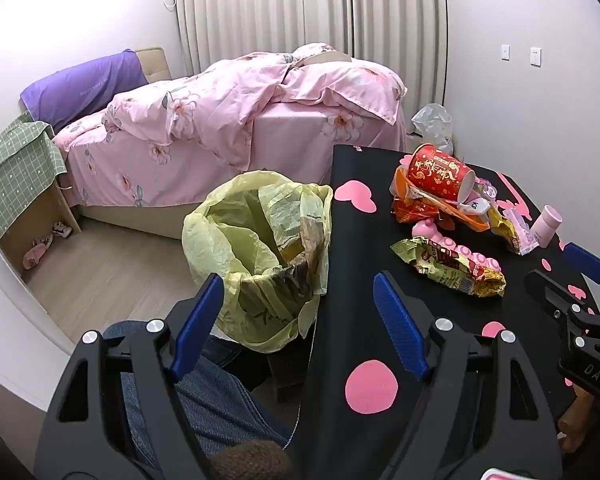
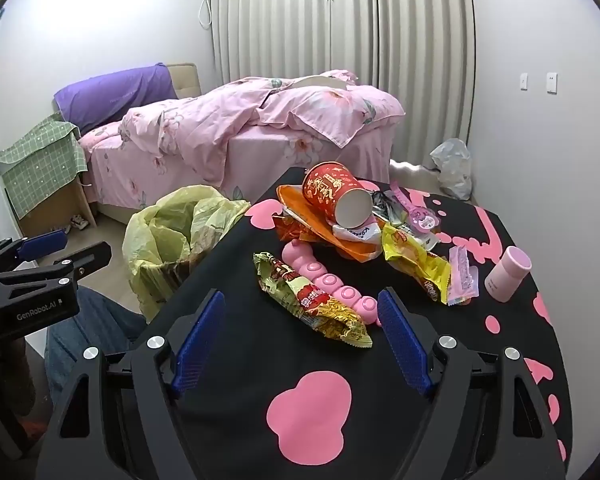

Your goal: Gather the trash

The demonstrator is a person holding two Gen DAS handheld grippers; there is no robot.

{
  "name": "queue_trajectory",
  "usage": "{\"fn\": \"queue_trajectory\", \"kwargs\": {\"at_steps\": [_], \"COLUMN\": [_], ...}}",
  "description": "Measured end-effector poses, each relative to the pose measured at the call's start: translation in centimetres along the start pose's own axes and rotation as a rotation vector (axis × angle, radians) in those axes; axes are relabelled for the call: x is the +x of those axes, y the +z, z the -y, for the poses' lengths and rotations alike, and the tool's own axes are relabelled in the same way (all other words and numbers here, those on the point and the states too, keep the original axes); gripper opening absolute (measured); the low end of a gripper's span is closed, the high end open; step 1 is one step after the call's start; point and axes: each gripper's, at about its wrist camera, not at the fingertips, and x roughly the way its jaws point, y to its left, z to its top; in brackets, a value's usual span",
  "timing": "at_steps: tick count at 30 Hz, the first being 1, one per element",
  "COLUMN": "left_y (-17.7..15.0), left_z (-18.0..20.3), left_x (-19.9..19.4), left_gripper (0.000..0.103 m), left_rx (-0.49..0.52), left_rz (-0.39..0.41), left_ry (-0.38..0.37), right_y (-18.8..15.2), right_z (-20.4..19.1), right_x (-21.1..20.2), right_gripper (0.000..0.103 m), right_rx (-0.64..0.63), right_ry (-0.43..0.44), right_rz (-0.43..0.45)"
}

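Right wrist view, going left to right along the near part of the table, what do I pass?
Lined bin → green-and-red snack wrapper → pink bumpy toy → yellow wrapper → pink bottle.

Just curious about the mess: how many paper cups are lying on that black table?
1. A red paper cup lies on its side atop the wrapper pile at the far side of the table, open mouth facing the camera. Others could be hidden beneath the wrappers.

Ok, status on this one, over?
Left gripper, right gripper open, empty. Wrappers, red cup on table; bin alongside. Nothing blocking.
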Motion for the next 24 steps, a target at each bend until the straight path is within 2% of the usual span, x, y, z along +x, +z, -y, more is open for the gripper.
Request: {"fn": "queue_trajectory", "kwargs": {"at_steps": [24], "left_y": [0.07], "left_z": [-0.07], "left_x": [-0.01], "left_gripper": [0.073], "left_rx": [-0.002], "left_rz": [0.009], "left_ry": [-0.001], "right_y": [-0.23], "right_z": [0.02], "right_x": [0.15], "right_gripper": [0.075], "right_rx": [0.009], "right_ry": [0.005], "right_rz": [-0.005]}}
